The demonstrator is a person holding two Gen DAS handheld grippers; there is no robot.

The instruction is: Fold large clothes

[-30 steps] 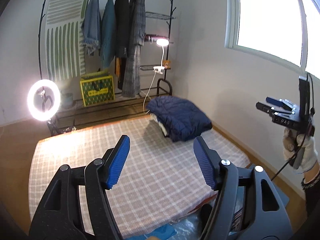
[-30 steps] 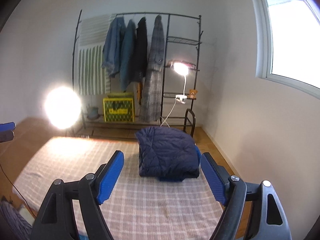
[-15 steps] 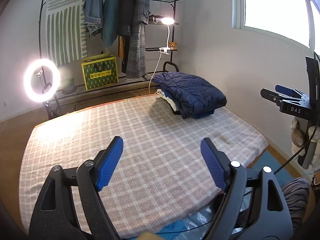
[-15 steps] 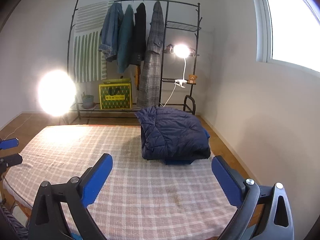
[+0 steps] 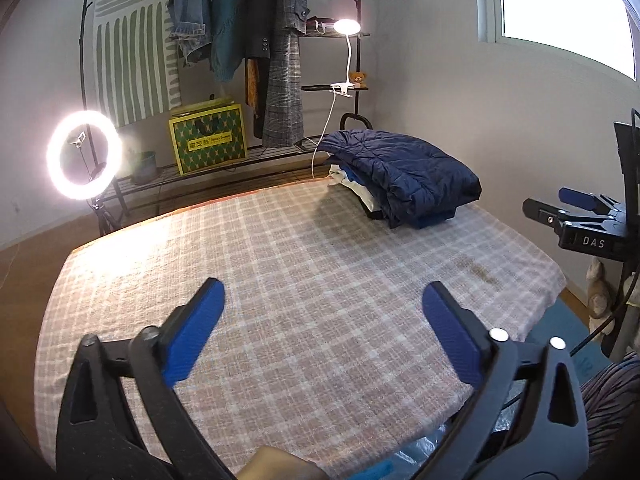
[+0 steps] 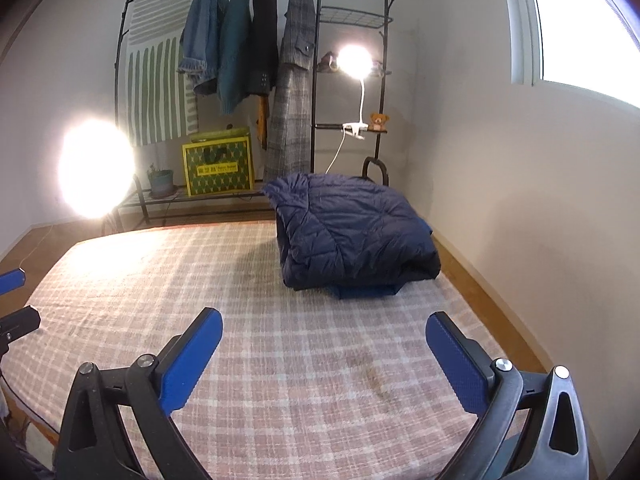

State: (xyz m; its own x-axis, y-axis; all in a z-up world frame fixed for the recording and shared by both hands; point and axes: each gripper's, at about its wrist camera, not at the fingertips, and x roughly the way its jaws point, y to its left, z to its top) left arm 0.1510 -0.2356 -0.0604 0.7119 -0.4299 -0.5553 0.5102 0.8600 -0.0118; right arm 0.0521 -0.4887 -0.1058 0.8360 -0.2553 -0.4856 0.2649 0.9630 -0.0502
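Over the bed's [image 5: 280, 280] bare middle I am holding my right claw [image 6: 324, 354] wide and opening my left claw [image 5: 322, 332], both empty, aiming low for the next garment.

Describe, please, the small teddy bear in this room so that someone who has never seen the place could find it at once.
Start at the black clothes rack against the far wall, where coats hang. On its right side is a small shelf with a white clip-on lamp clamped to it. The teddy bear sits at that shelf's right end, the only small brown toy there.
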